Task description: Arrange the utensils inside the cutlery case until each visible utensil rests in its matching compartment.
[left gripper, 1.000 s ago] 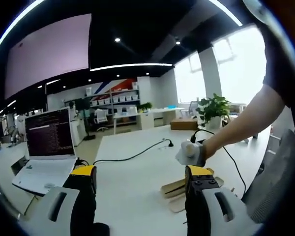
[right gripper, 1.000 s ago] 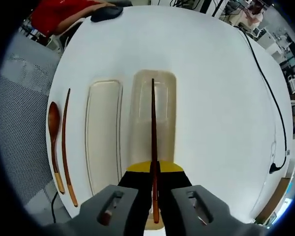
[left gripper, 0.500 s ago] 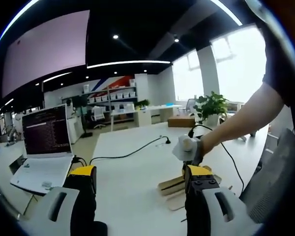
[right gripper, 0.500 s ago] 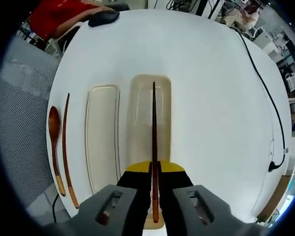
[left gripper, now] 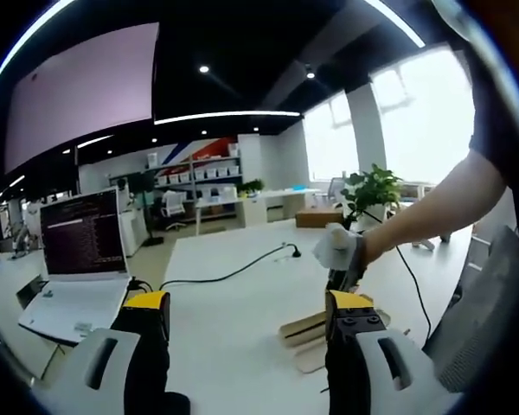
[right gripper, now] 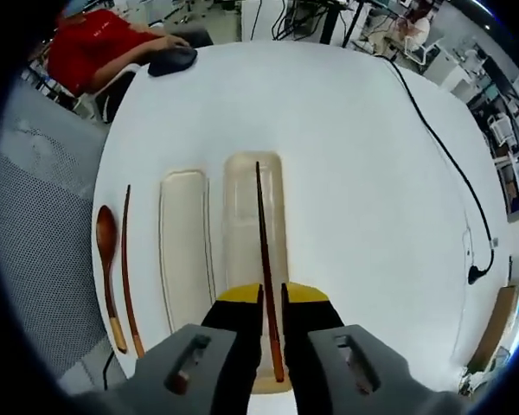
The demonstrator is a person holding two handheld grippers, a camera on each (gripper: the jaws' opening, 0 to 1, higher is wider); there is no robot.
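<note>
Right gripper view: the right gripper [right gripper: 269, 298] looks down on a white table [right gripper: 372, 173], its two jaws standing slightly apart with a dark wooden chopstick [right gripper: 265, 259] lying between them; whether the jaws actually press it I cannot tell. The chopstick runs lengthwise over the open cutlery case [right gripper: 253, 216], a pale tray; its far tip lies near the tray's far end. Just left of the case lies its lid [right gripper: 185, 246], flat on the table. Further left, near the table edge, a second chopstick [right gripper: 128, 259] and a wooden spoon [right gripper: 109, 264] lie side by side, parallel to the case. A black cable [right gripper: 432, 138] crosses the right part of the table. A person in a red top [right gripper: 99, 47] sits at the far left edge. Left gripper view: the left gripper [left gripper: 246, 324] is held above the table with its jaws spread wide and nothing between them. Ahead to the left sits an open laptop [left gripper: 78, 259]. To the right a gloved hand [left gripper: 339, 249] hovers above the case.
</note>
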